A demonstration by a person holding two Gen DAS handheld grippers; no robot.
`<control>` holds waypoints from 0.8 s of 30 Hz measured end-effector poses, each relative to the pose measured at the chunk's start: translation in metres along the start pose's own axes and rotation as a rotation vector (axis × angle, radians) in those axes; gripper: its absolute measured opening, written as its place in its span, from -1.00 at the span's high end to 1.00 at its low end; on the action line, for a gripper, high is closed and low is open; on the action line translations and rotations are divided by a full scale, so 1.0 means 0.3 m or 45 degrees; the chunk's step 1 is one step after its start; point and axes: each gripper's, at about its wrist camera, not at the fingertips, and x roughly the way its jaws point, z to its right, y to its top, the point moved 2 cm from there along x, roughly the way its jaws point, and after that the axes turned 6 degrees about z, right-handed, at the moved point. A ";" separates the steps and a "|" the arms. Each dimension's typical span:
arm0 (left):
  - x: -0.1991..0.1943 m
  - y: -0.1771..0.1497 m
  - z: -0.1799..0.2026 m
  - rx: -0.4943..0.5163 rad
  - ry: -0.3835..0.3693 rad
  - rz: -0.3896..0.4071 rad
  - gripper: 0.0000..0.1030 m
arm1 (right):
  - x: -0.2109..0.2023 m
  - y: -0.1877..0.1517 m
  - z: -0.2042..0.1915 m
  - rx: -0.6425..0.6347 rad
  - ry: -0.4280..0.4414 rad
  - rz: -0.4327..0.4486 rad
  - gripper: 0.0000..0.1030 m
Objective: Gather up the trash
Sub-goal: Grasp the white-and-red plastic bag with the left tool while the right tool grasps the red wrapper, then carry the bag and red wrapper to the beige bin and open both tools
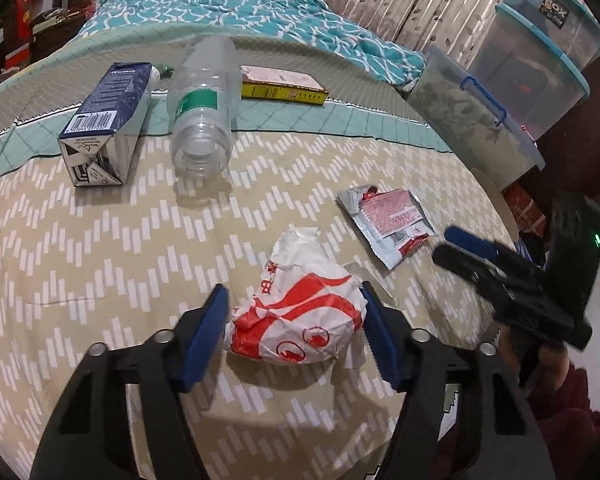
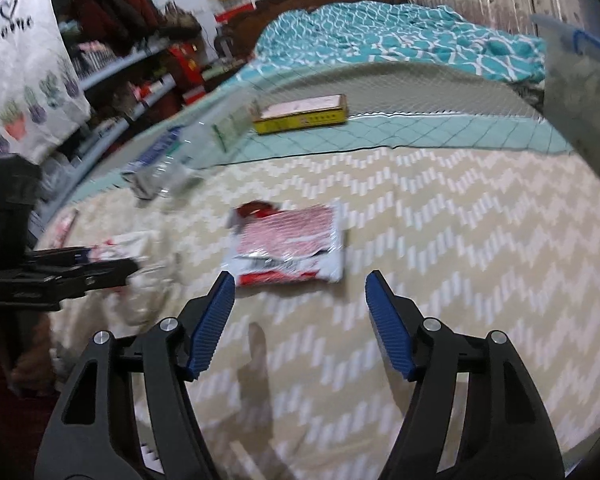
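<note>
A crumpled white and red wrapper (image 1: 300, 312) lies on the bedspread between the open blue pads of my left gripper (image 1: 294, 298); the right pad touches it, the left pad sits just beside it. A flat red and white packet (image 1: 392, 220) lies to its right; in the right wrist view this packet (image 2: 290, 246) lies just ahead of my open, empty right gripper (image 2: 300, 286). My right gripper also shows in the left wrist view (image 1: 448, 242). A clear plastic bottle (image 1: 202, 108), a blue carton (image 1: 104, 120) and a yellow box (image 1: 282, 86) lie farther back.
A beige zigzag bedspread (image 1: 80, 248) covers the bed, with a teal quilt (image 1: 260, 12) bunched at the back. Clear storage bins (image 1: 540, 72) stand stacked at the right. Cluttered shelves (image 2: 112, 80) stand along the left in the right wrist view.
</note>
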 end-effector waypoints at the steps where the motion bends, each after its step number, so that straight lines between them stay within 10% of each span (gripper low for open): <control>1: -0.001 0.000 0.002 0.005 0.006 -0.002 -0.06 | 0.016 0.015 0.016 0.000 -0.002 -0.014 -0.33; 3: -0.002 -0.003 0.008 0.018 0.019 0.000 0.03 | 0.049 0.041 0.048 0.024 0.029 -0.036 -0.32; 6: 0.001 -0.002 0.022 0.033 0.028 0.009 0.11 | 0.098 0.054 0.072 0.058 0.109 -0.094 0.40; 11: 0.037 0.025 0.075 0.088 -0.002 -0.012 0.16 | 0.036 0.032 0.117 0.069 0.154 -0.025 0.76; 24: 0.316 0.216 0.548 0.411 -0.233 -0.144 0.17 | -0.378 -0.025 0.767 0.420 -0.198 0.316 0.76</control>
